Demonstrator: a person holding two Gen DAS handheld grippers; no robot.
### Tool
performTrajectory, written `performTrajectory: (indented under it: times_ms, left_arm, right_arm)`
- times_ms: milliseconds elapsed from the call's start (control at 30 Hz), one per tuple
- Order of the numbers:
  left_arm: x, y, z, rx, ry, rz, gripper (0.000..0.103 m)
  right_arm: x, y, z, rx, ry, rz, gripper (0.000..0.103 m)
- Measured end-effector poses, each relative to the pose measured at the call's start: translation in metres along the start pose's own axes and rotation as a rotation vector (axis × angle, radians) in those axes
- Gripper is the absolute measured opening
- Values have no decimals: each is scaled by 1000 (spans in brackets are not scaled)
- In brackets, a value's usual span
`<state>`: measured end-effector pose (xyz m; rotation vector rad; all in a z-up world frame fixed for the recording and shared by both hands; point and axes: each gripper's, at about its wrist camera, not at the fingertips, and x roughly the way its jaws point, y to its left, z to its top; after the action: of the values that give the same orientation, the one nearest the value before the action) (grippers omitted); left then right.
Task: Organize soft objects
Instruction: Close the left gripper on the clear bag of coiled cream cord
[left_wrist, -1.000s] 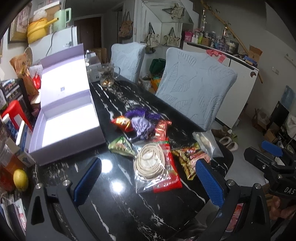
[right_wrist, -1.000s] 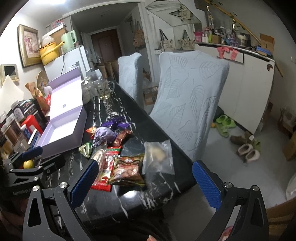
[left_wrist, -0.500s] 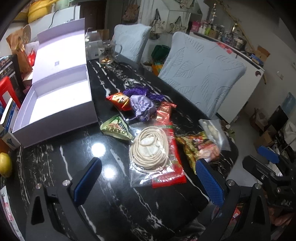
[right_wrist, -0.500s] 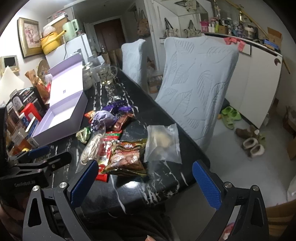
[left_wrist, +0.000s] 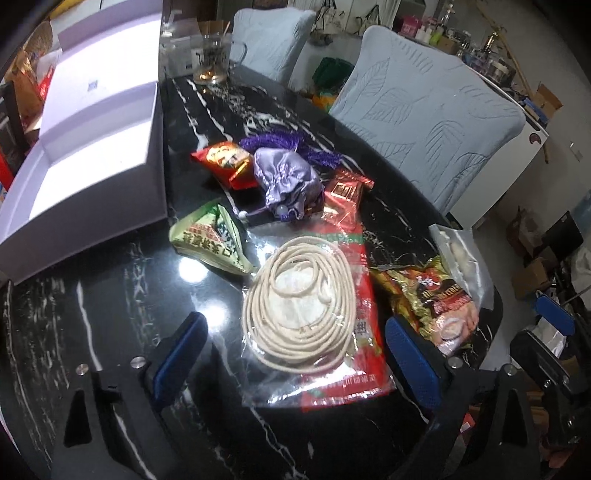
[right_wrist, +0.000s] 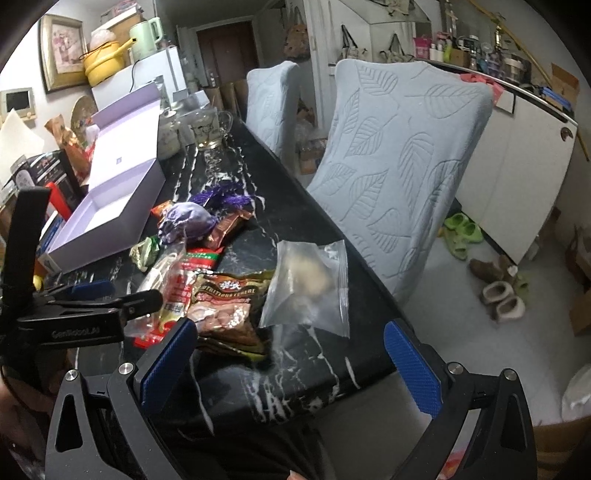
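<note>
The left gripper (left_wrist: 291, 354) hangs over the black marble table (left_wrist: 110, 295) with its jaws spread wide, though they have just been closing a little. Between the 2 blue pads lies the clear bag of coiled cream cord (left_wrist: 299, 299), not pressed by either pad. That bag serves as the landmark.

Under it, and sticking out on its right side and near end, is a long red packet (left_wrist: 354, 258). Just left of it lies a green triangular packet (left_wrist: 210, 240). Beyond it sits a lilac drawstring pouch (left_wrist: 284, 181), with a purple tassel (left_wrist: 291, 146) behind the pouch and a red-and-gold snack packet (left_wrist: 225, 162) at the pouch's left. Right of the cord bag is a brown-and-gold snack bag (left_wrist: 436, 295), and past that a clear zip bag (left_wrist: 458, 254) with pale contents near the table's edge. Far left of the cord bag stands an open lilac box (left_wrist: 92, 162), its lid raised.

The right gripper (right_wrist: 288, 362) also stands wide open with nothing between its pads, held above the near table edge, to the right of the cord bag (right_wrist: 162, 266). In its view the zip bag (right_wrist: 310, 284) lies just ahead. 2 chairs in pale blue leaf-pattern covers (left_wrist: 424, 122) stand beyond the table.
</note>
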<state>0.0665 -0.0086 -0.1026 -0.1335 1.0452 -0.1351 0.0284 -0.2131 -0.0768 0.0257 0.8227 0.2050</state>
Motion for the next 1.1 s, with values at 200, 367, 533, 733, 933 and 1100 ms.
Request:
performTrajectory:
  times_ms: [200,367,533,733,933,1100]
  left_arm:
    - [15,4,8,-20,38,-32,86]
    - [17,-1,12,25,29,-23,75]
    - [11,-3,8,55,0,-30,58]
    - [-4,-1,4,57,-36,-55,47]
    - [-21,-6,0,75,-71,-74,46]
    - [-34,-10,2,84,-105,-77,46]
  right_arm:
    - [8,-2,3,2,9,15,103]
    - [11,-2,4,-3,12,11,103]
    - [13,-4,6,6,10,7,103]
    - [13,-12,7,27,1,-14,103]
    - [16,-26,9,80,-5,-7,103]
    - [28,-30,15,111,-3,31,103]
